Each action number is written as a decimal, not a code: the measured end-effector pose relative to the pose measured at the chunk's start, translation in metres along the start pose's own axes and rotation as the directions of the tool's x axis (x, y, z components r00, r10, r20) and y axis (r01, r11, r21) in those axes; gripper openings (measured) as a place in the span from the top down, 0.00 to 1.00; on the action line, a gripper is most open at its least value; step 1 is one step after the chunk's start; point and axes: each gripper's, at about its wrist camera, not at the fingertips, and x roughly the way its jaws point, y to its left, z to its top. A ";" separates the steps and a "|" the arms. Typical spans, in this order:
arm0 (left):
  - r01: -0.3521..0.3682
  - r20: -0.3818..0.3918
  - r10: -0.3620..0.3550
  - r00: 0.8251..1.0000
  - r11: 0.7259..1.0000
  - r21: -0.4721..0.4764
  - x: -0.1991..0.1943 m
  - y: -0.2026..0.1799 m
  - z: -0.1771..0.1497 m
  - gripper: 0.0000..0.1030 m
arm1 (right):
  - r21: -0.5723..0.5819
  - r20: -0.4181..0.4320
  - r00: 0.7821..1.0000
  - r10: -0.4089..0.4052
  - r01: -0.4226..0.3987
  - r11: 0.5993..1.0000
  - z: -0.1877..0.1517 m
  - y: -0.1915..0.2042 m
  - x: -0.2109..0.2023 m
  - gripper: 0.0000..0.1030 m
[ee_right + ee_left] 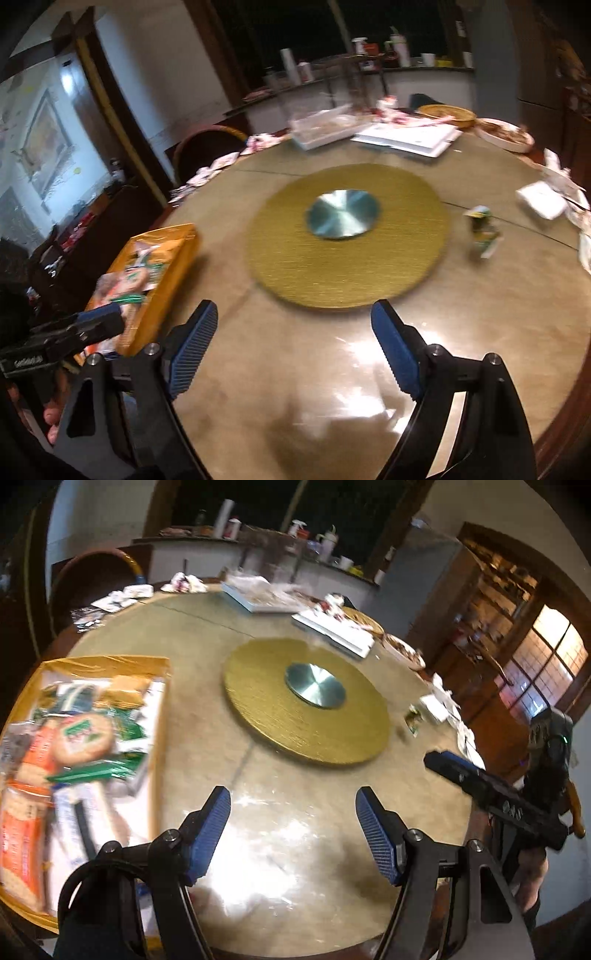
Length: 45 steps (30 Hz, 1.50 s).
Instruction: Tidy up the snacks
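An orange-rimmed tray (107, 662) holds several snack packets (83, 734) at the table's left; it also shows in the right wrist view (173, 266). A small green and white snack packet (484, 230) lies alone on the table to the right of the turntable, also in the left wrist view (413, 720). My left gripper (293, 805) is open and empty over the table's near edge, right of the tray. My right gripper (295, 314) is open and empty above the table, and shows from the side in the left wrist view (448, 762).
A gold turntable (306, 701) with a metal hub sits at the centre of the round table (332, 387). White trays (406, 138), dishes and wrappers crowd the far and right edges. A chair back (96, 572) stands at the far left.
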 end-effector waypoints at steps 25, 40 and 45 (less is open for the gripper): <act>-0.006 -0.102 0.009 0.995 1.000 0.023 0.057 -0.021 -0.013 0.32 | 0.024 -0.140 0.964 -0.226 0.231 0.973 0.070 -0.197 0.074 0.47; 0.007 -0.083 -0.006 0.997 1.000 0.010 0.039 -0.010 -0.017 0.32 | -0.124 -0.210 0.963 -0.170 0.146 0.981 0.035 -0.113 0.099 0.65; 0.026 -0.078 -0.024 0.997 0.999 0.030 0.023 -0.013 -0.031 0.32 | -0.184 -0.236 0.965 -0.115 0.072 0.980 -0.017 -0.033 0.085 0.64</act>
